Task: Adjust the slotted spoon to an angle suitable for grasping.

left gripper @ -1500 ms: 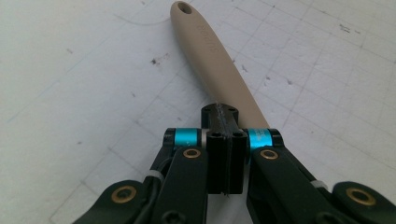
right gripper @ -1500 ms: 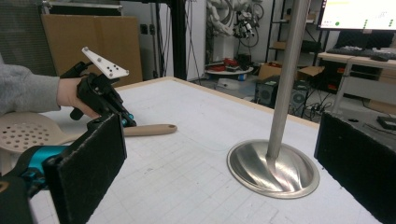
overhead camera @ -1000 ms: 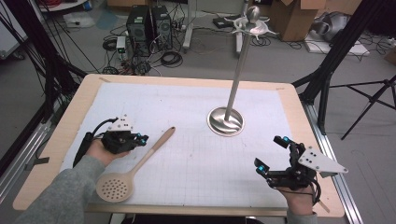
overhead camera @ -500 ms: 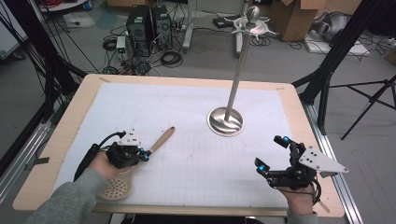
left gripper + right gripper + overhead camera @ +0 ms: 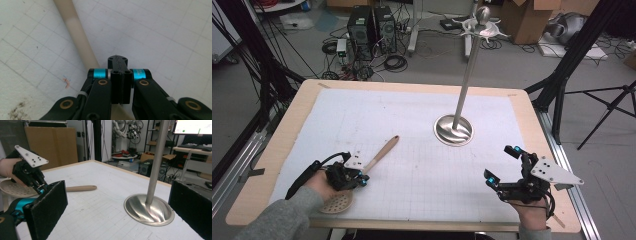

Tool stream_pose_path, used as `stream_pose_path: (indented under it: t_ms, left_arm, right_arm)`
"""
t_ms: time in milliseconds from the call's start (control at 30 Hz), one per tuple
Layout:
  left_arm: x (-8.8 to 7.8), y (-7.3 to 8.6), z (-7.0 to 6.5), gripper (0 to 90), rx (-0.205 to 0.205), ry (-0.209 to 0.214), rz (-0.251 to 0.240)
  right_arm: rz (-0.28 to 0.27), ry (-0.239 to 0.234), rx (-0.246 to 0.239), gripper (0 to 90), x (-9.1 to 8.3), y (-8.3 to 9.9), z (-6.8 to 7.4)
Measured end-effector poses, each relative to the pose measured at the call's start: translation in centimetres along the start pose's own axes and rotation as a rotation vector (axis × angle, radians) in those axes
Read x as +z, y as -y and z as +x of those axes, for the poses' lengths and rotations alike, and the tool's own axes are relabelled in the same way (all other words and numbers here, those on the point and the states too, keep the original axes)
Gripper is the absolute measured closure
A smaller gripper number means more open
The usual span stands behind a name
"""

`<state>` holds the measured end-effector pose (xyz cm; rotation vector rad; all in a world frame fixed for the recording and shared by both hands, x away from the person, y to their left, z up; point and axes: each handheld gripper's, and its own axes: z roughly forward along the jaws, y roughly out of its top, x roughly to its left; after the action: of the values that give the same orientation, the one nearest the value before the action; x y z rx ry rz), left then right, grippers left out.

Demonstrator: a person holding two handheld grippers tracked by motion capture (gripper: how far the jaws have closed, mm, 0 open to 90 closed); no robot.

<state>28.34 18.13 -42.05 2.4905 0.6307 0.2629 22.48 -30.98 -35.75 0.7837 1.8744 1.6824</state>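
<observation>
Lying on the worktop (image 5: 422, 150) near its front left corner, the slotted spoon (image 5: 367, 167) had its wooden handle clamped in the left tongs (image 5: 357, 177), jaws pinched narrow close to the bowl. The right tongs (image 5: 502, 167) sat wide and empty. Gripped so low, the long handle could pivot or slip on lifting, perhaps swinging toward the metal stand (image 5: 454, 130).
</observation>
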Motion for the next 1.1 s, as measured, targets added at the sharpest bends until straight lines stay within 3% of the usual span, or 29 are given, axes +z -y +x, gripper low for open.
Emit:
stream_pose_path:
  t_ms: [433, 500, 567, 667, 833, 1100]
  left_arm:
    - [-2.3, 3.7, 0.7, 89.7, -0.03, 0.009, -0.017]
    - [-2.4, 3.7, 0.7, 89.7, -0.037, 0.016, -0.033]
    - [-2.6, 3.4, 0.6, 89.7, -0.048, 0.024, -0.092]
    - [-2.9, 2.3, 0.8, 89.7, -0.059, -0.007, -0.136]
    - [-2.7, 0.9, 2.0, 89.7, -0.124, -0.047, -0.161]
    - [-1.1, -0.1, 5.3, 89.6, -0.277, -0.11, -0.164]
  right_arm:
    - [0.004, -0.003, 0.002, 1.1, -0.1, 0.0, 0.2]
    - [0.001, 0.0, -0.006, 1.1, 0.1, 0.0, 0.2]
    - [0.006, -0.003, -0.004, 1.1, 0.1, 0.0, 0.2]
    - [0.005, -0.004, 0.001, 1.1, 0.2, 0.0, 0.2]
    - [0.0, -0.014, -0.005, 1.1, 0.4, -0.1, 0.1]
    - [-0.005, -0.015, -0.001, 1.1, 0.3, -0.2, 0.0]
